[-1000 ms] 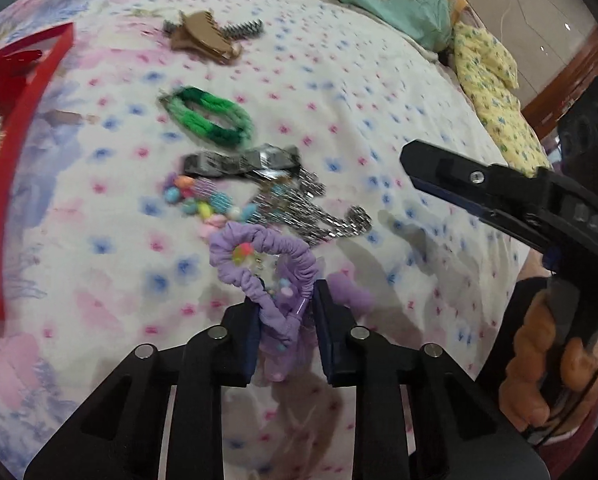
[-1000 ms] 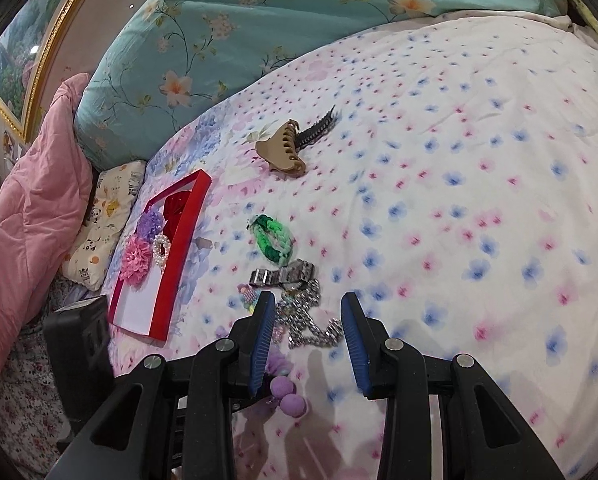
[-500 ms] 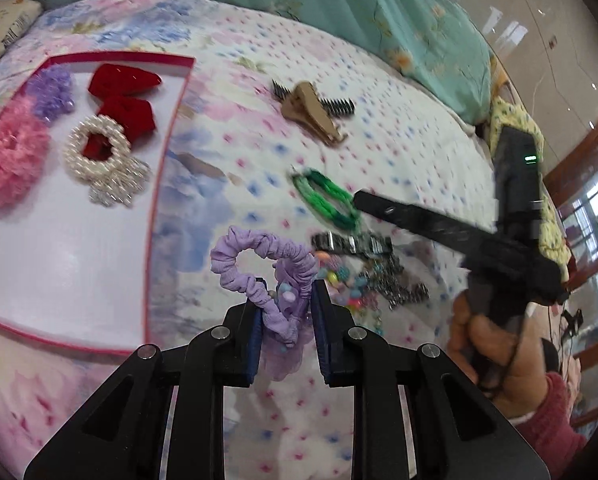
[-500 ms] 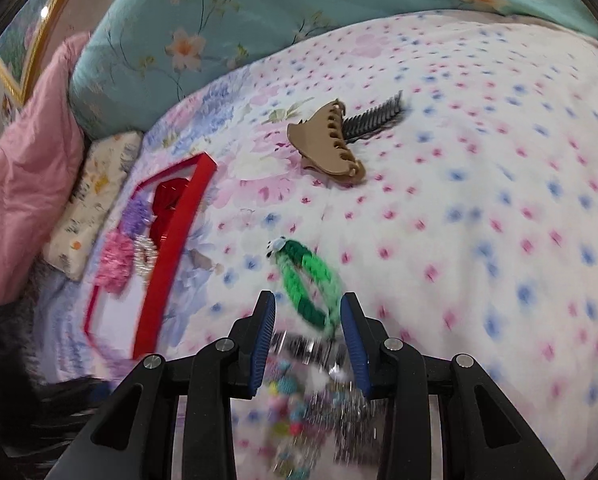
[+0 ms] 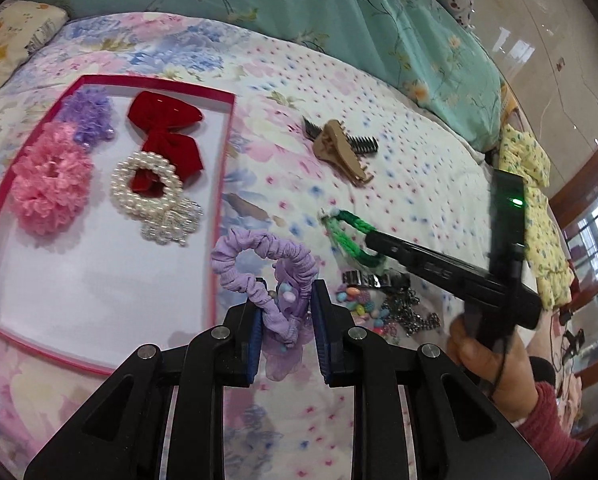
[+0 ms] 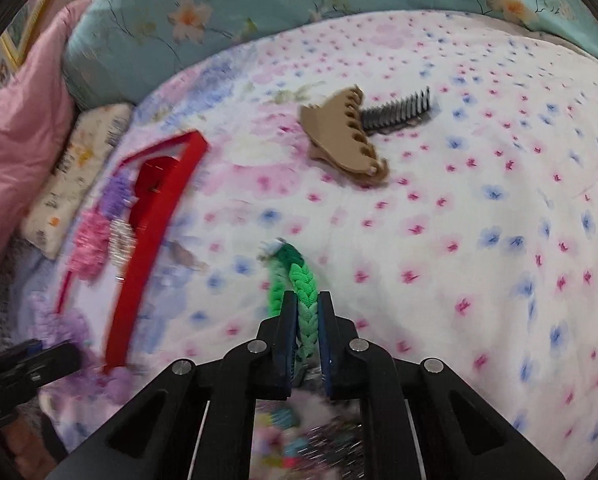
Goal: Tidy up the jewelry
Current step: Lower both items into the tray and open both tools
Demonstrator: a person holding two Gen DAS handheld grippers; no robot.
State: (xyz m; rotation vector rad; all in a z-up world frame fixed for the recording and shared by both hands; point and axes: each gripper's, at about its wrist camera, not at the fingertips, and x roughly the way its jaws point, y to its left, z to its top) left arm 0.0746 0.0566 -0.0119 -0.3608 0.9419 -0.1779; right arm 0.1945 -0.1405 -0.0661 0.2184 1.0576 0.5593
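Holding: left gripper (image 5: 286, 330) is clamping the scrunchie (image 5: 265, 268), hanging it just outside the tray (image 5: 224, 200) right rim, likely for drop-in.
Right gripper (image 6: 307, 338): jaws are pinching the green braid (image 6: 295, 276) on the bed (image 6: 479, 208), apparently readying the next lift.
Tray room: near half is sitting bare; bow (image 5: 167, 132) and pearls (image 5: 147, 188) are crowding the far end.
Edges: rim is standing between scrunchie and floor of tray.

Left gripper (image 5: 286, 320): angled downward, jaws clamped on purple scrunchie (image 5: 267, 264).
Right gripper (image 6: 307, 320): angled downward, jaws pinching green braided band (image 6: 299, 280).
Right hand (image 5: 487, 356): wrapped around the handle.
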